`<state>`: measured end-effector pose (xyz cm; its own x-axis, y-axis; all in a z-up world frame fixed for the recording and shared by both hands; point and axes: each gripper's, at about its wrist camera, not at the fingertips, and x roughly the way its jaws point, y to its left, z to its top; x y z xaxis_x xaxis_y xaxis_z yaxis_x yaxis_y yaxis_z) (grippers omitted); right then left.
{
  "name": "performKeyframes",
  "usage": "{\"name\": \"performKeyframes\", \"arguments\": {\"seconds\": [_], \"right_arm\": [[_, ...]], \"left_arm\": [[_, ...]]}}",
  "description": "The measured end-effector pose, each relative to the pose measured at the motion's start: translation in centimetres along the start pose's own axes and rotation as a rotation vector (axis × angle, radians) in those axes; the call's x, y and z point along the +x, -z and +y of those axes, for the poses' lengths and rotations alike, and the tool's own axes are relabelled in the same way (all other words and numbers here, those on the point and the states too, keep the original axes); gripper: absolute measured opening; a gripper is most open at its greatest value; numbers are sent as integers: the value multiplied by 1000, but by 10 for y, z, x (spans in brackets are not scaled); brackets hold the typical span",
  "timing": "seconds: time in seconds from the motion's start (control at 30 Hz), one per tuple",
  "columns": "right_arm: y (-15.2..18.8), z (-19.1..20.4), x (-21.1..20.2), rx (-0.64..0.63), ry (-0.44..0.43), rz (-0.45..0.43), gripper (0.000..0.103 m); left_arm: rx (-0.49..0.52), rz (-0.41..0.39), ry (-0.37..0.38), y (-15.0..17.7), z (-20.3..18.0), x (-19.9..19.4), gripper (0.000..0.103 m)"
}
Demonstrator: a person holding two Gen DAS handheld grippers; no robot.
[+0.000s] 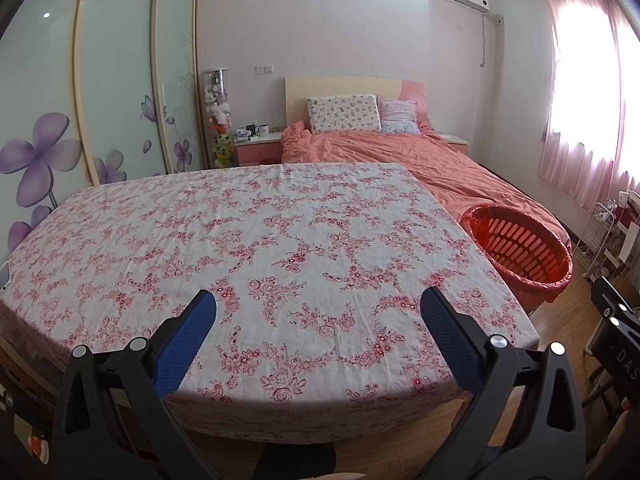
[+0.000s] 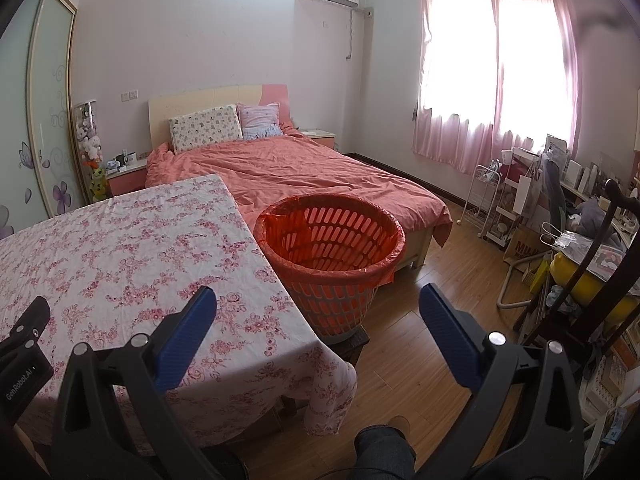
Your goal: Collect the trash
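**Two open claws, one red basket**

The left claw (image 1: 318,302) is spread wide and holds nothing. Its blue pads (image 1: 186,344) hang over the near edge of the bench (image 1: 256,240). The bench wears a white cloth with pink flowers, and no trash shows on it.

The right claw (image 2: 318,300) is spread wide too, with nothing in it. It hangs by the right corner of the bench (image 2: 120,248), partly over the wooden floor (image 2: 420,344).

The red basket (image 2: 332,268) is just beside the right edge of the bench. A red bag lines it and folds over the rim. It sits on a dark stool. In the left view, the basket (image 1: 520,256) peeks out past the bench edge.

Behind the basket is a bed (image 2: 304,176) with an orange cover and two pillows. Pink curtains (image 2: 496,68) hang at the bright window.
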<state>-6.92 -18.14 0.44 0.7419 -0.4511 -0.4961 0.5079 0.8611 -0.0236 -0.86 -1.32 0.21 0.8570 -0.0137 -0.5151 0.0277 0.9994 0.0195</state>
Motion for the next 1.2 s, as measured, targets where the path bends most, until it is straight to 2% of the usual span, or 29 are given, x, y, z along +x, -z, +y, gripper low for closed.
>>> {"name": "performKeyframes", "arguments": {"seconds": [1.2], "right_arm": [[-1, 0, 1, -3, -2, 6, 99]], "left_arm": [[-2, 11, -6, 3, -3, 2, 101]]}}
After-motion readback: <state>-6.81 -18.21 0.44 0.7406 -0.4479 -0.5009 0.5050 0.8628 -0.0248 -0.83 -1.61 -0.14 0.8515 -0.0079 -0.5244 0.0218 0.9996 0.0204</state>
